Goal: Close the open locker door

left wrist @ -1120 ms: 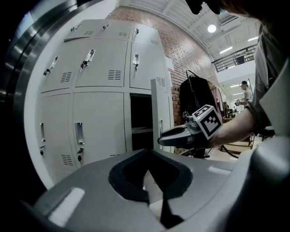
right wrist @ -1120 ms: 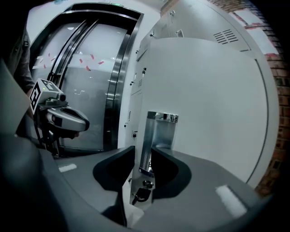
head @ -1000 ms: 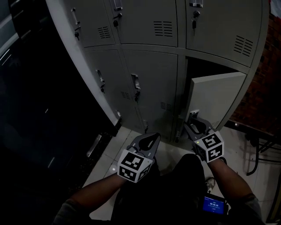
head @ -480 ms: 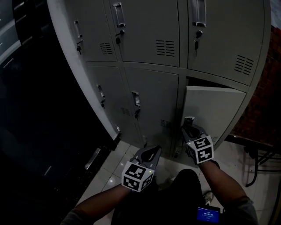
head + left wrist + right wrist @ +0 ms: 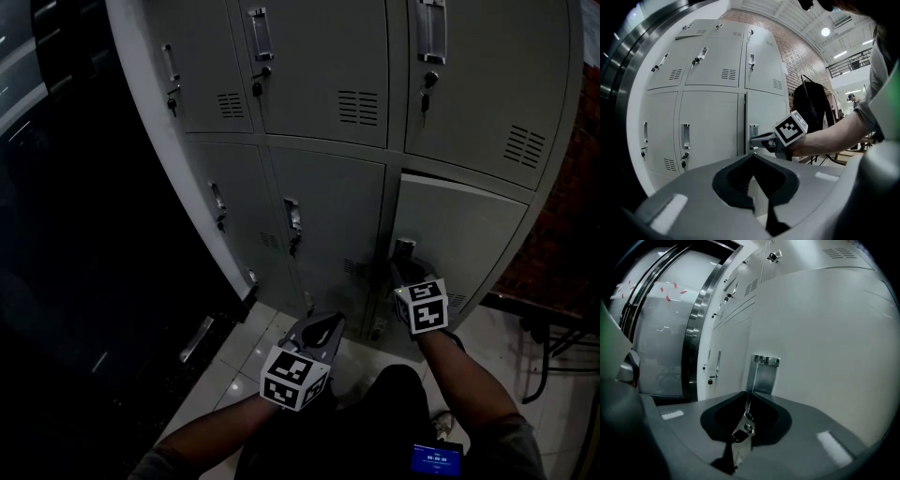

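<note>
Final closing step: right gripper, fingers closing with nothing between them, presses below the handle of the locker door. Left gripper idle, fingers together. Next: push the door flush.

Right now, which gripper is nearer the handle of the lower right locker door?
Right. The right gripper is at the handle, jaws closing on nothing; the left gripper hangs lower, apart, to its left.

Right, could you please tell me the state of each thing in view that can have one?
Bottom-right locker door: almost shut, thin dark gap along its top.
Other locker doors: shut.
Right gripper: fingers closing, nearly together, nothing visible between them, at that door's handle.
Left gripper: fingers together, empty.
</note>
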Available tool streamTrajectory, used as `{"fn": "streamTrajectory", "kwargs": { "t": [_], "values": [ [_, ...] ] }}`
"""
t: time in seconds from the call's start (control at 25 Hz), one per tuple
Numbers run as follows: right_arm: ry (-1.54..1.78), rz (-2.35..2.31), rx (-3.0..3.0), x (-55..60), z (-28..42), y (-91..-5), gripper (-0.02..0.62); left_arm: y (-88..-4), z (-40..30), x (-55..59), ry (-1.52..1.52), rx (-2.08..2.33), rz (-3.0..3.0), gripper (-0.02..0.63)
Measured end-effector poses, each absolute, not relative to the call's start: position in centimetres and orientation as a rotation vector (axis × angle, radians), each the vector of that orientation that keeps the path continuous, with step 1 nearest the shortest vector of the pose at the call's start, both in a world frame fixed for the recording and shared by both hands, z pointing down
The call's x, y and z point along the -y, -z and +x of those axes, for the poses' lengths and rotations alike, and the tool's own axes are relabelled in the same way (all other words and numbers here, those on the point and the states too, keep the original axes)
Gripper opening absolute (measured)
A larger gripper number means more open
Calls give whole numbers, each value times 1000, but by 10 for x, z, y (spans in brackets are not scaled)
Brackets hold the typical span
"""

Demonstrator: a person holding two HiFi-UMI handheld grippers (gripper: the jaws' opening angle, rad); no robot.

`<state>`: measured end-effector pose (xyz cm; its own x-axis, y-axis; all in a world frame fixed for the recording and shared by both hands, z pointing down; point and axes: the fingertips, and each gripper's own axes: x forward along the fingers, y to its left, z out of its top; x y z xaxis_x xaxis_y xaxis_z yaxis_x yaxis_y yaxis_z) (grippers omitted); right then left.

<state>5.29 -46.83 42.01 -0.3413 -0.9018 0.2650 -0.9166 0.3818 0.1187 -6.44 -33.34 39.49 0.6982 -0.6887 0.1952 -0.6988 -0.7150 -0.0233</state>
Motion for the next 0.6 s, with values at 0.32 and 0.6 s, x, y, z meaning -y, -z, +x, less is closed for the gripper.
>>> {"fn": "streamTrajectory", "kwargs": {
  "t": [0.32,0.6],
  "values": [
    [-95,1678,2302,484,58,-422,37,-398,-67,336,-301,1171,2835,2],
    [-127,1749,2235,500,65,-424,30,-399,-69,337,-305,1179,2830,2]
  ]
}}
